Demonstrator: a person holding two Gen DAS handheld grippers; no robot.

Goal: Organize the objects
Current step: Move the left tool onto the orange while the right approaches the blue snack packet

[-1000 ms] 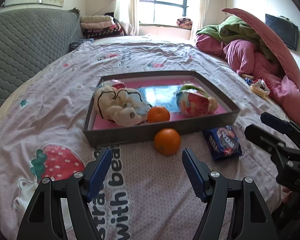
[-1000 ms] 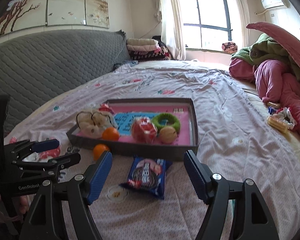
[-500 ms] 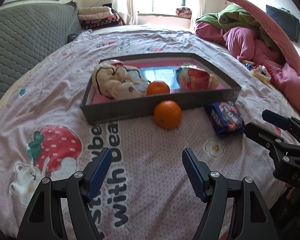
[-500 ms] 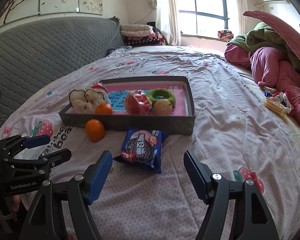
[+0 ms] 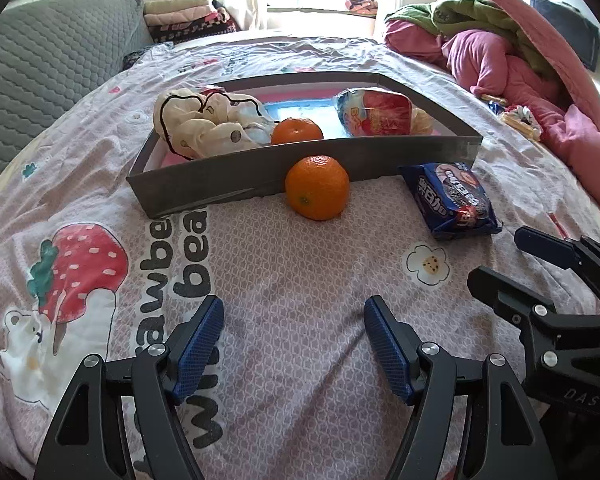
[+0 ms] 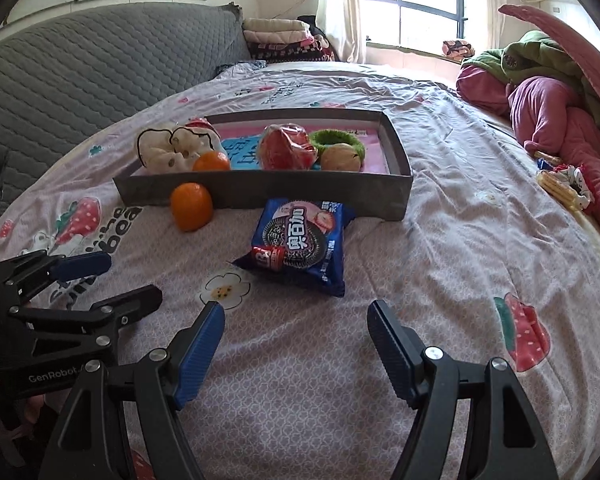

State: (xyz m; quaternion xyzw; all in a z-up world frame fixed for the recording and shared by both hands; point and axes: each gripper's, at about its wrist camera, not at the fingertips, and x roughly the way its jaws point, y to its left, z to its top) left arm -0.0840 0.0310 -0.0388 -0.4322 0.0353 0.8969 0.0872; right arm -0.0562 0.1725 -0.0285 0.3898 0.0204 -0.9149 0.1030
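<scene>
With both sets of jaws spread wide and empty, the cookie packet (image 6: 298, 246) ahead of the right gripper (image 6: 296, 338) looks light, crinkly and crushable, best pinched across its width, while the orange (image 5: 317, 187) beyond the left gripper (image 5: 294, 336), touching the tray (image 5: 260, 174), seems firm, round and roll-prone.

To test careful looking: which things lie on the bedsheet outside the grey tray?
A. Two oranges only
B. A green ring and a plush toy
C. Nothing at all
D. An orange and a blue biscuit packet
D: one orange and the blue biscuit packet lie on the sheet in front of the tray; the second orange sits inside it.
</scene>
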